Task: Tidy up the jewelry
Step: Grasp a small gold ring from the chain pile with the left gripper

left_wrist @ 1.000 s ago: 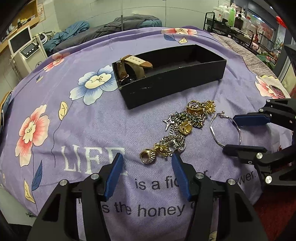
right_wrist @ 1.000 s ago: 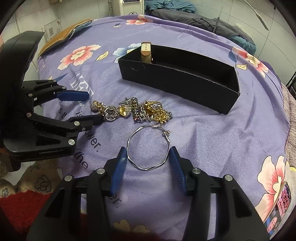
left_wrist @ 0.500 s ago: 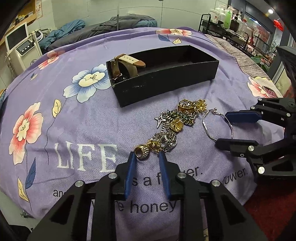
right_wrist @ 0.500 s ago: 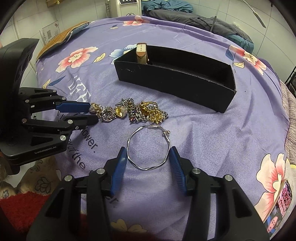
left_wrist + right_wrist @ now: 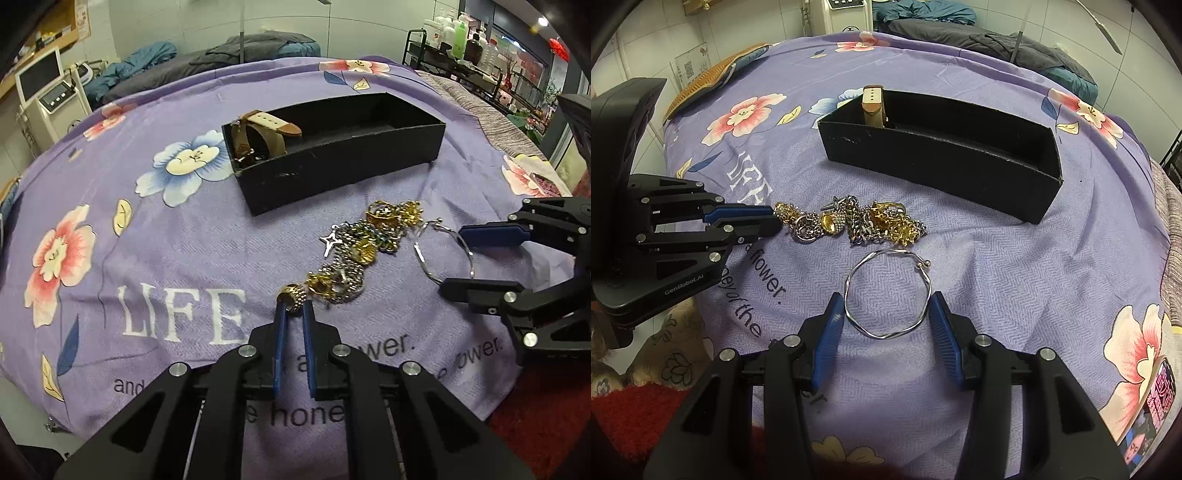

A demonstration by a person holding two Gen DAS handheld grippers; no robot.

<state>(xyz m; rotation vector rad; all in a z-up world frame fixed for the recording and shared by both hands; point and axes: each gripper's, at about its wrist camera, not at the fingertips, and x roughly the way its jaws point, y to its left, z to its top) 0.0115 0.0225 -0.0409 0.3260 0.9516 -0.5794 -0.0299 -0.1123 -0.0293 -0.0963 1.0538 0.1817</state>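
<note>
Now studded gold ring (image 5: 293,293) pinched, left gripper (image 5: 294,309).

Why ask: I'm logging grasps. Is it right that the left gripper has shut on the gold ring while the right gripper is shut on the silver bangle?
Not quite. The left gripper is shut on the ring, but the right wrist view shows the right gripper open, its fingers either side of the bangle.

Glossy gold and silver metal chains (image 5: 354,254) and a polished silver wire bangle (image 5: 888,293) lie on matt woven purple cloth (image 5: 147,258); the box (image 5: 343,162) looks matt black card, the watch strap (image 5: 271,123) tan leather.
</note>
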